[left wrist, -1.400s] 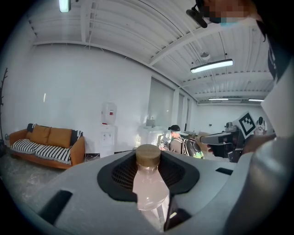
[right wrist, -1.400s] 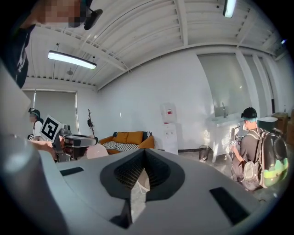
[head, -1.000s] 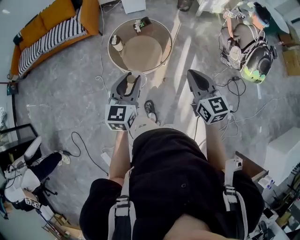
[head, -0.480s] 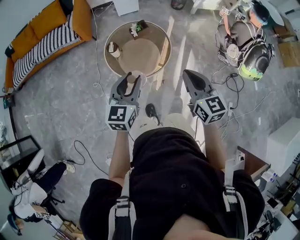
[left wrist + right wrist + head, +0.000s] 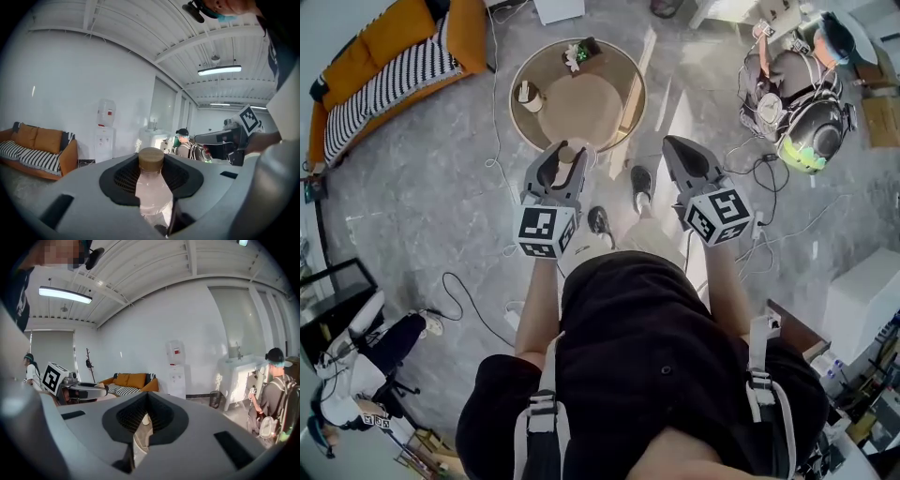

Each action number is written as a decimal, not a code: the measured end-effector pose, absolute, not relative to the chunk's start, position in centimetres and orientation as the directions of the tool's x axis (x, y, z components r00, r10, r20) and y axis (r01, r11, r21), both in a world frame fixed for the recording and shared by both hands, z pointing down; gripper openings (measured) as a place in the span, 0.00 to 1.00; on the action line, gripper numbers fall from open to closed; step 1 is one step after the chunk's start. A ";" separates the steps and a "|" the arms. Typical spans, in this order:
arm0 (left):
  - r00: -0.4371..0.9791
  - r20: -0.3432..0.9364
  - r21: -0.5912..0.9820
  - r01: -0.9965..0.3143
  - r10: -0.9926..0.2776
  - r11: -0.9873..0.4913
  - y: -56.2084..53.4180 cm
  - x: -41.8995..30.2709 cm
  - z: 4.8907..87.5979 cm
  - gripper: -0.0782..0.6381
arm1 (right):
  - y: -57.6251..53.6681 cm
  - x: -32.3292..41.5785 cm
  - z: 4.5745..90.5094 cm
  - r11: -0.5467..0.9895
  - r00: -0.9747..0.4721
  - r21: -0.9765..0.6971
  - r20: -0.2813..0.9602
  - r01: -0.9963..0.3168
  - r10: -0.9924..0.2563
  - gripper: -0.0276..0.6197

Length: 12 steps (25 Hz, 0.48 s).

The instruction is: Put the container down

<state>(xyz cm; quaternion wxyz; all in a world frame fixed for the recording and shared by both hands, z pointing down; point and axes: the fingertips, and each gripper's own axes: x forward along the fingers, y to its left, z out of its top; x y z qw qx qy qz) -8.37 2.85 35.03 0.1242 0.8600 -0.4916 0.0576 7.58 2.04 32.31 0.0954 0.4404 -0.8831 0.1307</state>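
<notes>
The container [image 5: 151,192] looked clear, glossy plastic, its cap [image 5: 151,159] wood-like; the left gripper [image 5: 565,157] matt plastic; the sofa [image 5: 384,66] at ten o'clock, cloth.

Orange sofa [image 5: 398,33], round table [image 5: 586,103] — water dispenser [image 5: 106,129] by wall

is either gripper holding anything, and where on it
The left gripper holds a clear bottle with a wooden cap, jaws clamped on its body just below the cap. The right gripper holds nothing.
</notes>
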 end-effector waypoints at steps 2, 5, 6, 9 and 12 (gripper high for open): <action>0.498 0.221 0.155 -0.867 -0.838 -0.474 1.9 -7.9 35.0 0.31 | 0.5 7.8 32.3 0.595 -0.612 -0.152 0.278 -0.789 -0.740 0.05; 0.472 0.221 0.148 -0.881 -0.853 -0.449 0.4 -7.5 34.8 0.31 | -2.1 7.7 32.4 0.626 -0.643 -0.159 0.277 -0.764 -0.714 0.05; 0.452 0.222 0.145 -0.891 -0.864 -0.430 -0.2 -7.7 34.6 0.31 | -3.2 7.3 32.3 0.643 -0.659 -0.161 0.276 -0.749 -0.699 0.05; 0.405 0.219 0.144 -0.913 -0.888 -0.381 -1.7 -7.8 34.1 0.31 | -5.9 6.6 31.6 0.688 -0.701 -0.157 0.268 -0.709 -0.661 0.05; 0.366 0.209 0.141 -0.929 -0.907 -0.342 -3.4 -7.1 33.5 0.31 | -8.5 6.7 31.2 0.726 -0.736 -0.155 0.263 -0.671 -0.624 0.05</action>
